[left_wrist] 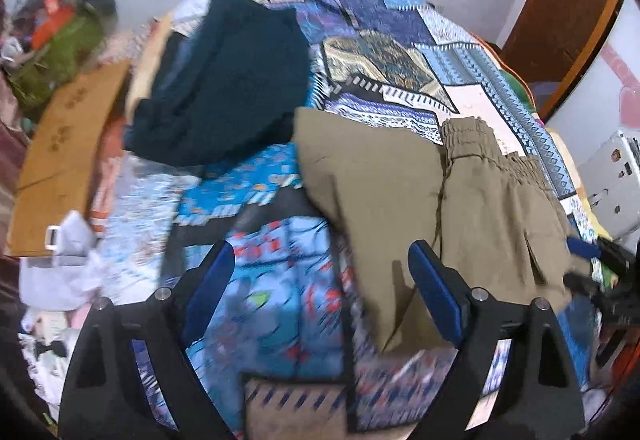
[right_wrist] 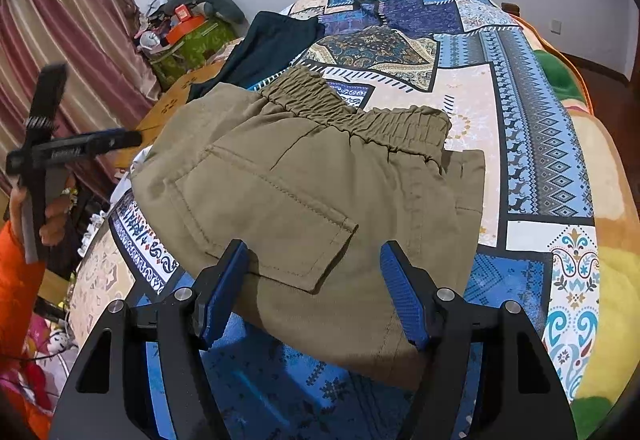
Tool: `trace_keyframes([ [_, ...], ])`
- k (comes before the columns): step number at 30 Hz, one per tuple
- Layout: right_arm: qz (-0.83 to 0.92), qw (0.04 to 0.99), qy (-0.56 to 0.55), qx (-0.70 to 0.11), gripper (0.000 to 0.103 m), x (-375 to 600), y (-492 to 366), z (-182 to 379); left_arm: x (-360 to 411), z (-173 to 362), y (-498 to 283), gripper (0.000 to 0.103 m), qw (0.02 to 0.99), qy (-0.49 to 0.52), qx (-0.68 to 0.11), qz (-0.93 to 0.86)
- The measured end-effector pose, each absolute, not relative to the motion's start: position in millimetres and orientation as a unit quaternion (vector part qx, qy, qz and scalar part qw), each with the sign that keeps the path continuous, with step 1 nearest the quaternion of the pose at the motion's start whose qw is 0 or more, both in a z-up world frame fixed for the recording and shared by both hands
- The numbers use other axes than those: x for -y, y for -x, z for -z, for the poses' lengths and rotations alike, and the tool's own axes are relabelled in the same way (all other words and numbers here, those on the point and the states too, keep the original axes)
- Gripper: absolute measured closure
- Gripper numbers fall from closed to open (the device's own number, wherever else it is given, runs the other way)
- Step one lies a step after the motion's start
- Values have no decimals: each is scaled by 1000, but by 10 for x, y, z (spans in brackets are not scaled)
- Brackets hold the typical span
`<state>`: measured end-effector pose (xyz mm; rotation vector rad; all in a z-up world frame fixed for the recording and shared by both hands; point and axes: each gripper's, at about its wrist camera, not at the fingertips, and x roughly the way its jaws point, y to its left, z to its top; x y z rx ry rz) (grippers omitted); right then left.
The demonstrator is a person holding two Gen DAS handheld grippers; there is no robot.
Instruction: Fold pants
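Khaki pants [right_wrist: 312,199] folded into a compact bundle on the patterned bedspread [right_wrist: 532,127], elastic waistband [right_wrist: 360,111] at the far end, back pocket [right_wrist: 272,215] uppermost. Right gripper [right_wrist: 316,292] poised over the near edge of the bundle, jaws spread wide and empty, pocket corner between them but not pinched; probably placed so to press or square the fold. Left gripper [left_wrist: 320,288] off to the left of the pants, jaws likewise wide, nothing held; only bedspread between them, the bundle's left edge just past the right-hand jaw. Left view blurred, so contact with the cloth not to be judged. Dark navy garment [left_wrist: 224,79] farther off, beyond the left jaws, apart from the pants, likely waiting its turn or already done. Folding seemingly near complete: both tools released, cloth lying flat under its own weight.
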<state>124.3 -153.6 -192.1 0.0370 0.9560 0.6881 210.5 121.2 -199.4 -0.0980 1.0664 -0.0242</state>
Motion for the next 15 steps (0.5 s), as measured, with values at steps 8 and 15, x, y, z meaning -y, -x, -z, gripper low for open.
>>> trace_keyframes([
  [8,-333,827,-14,-453,38,1538,-1233,1953,-1274,2313,-2744,56,824,137,-547,62],
  [15,-338,825,-17,-453,38,1561,-1232,2001,-1392,2306,-3063,78,833,129,-537,44],
])
